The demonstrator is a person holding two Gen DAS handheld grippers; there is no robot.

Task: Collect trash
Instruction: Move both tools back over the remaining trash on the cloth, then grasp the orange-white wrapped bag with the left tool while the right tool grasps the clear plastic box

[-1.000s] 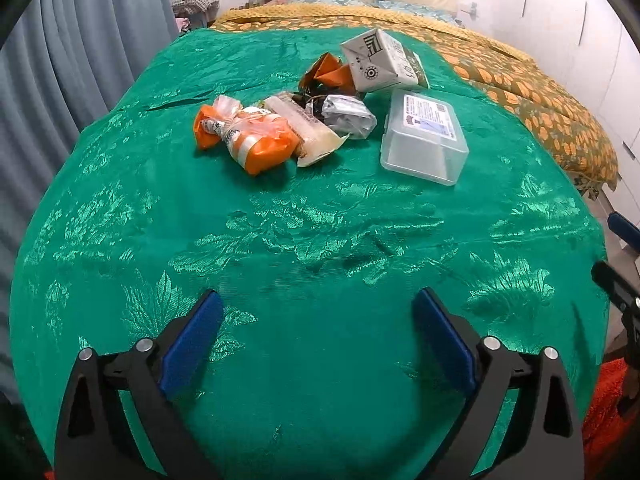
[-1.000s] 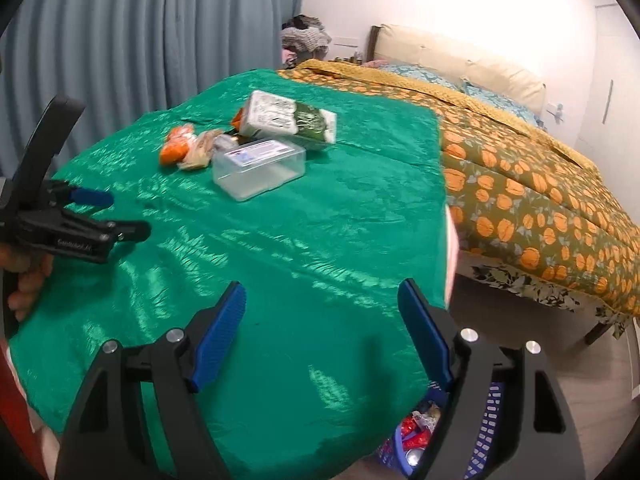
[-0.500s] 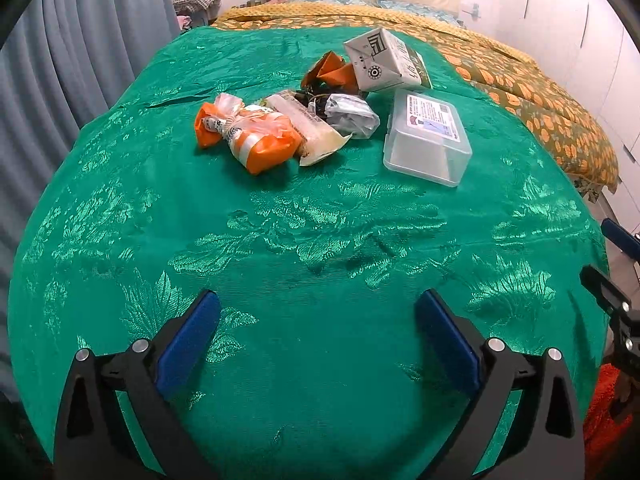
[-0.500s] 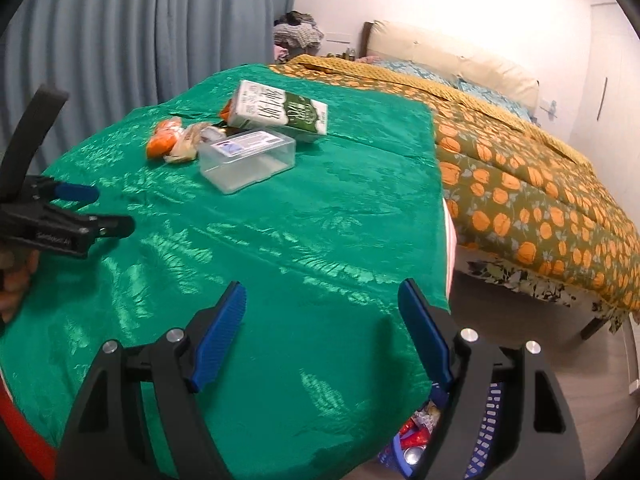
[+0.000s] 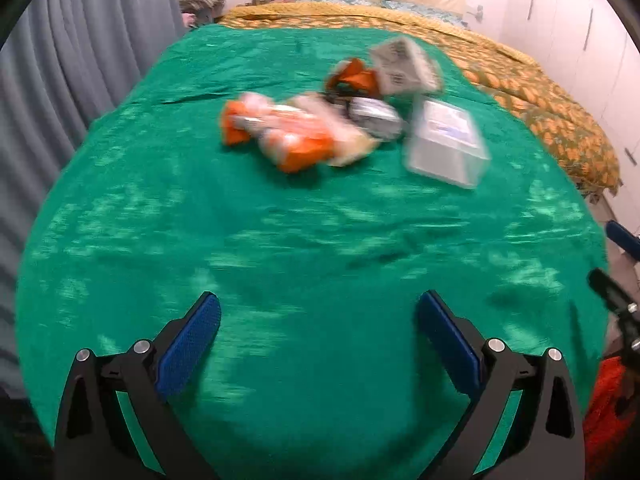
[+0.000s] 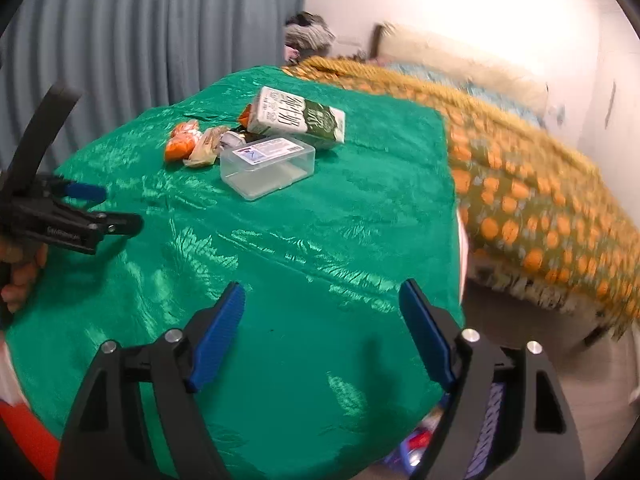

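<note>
Several pieces of trash (image 6: 256, 136) are clustered mid-cloth (image 6: 280, 248), well ahead of both grippers: a carton (image 6: 298, 116), a clear box (image 6: 267, 167), orange wrappers (image 5: 280, 138). Nothing has yet been gripped. The left gripper (image 5: 318, 340) and right gripper (image 6: 322, 336) are held wide and empty. An approach is judged in hand; next, one light, crumpled piece must be straddled.

My left wrist view is smeared: the orange wrappers (image 5: 280, 140) and carton (image 5: 404, 66) are unreadable. My basket (image 6: 486, 428) hides behind the right fingers (image 6: 426, 336).
</note>
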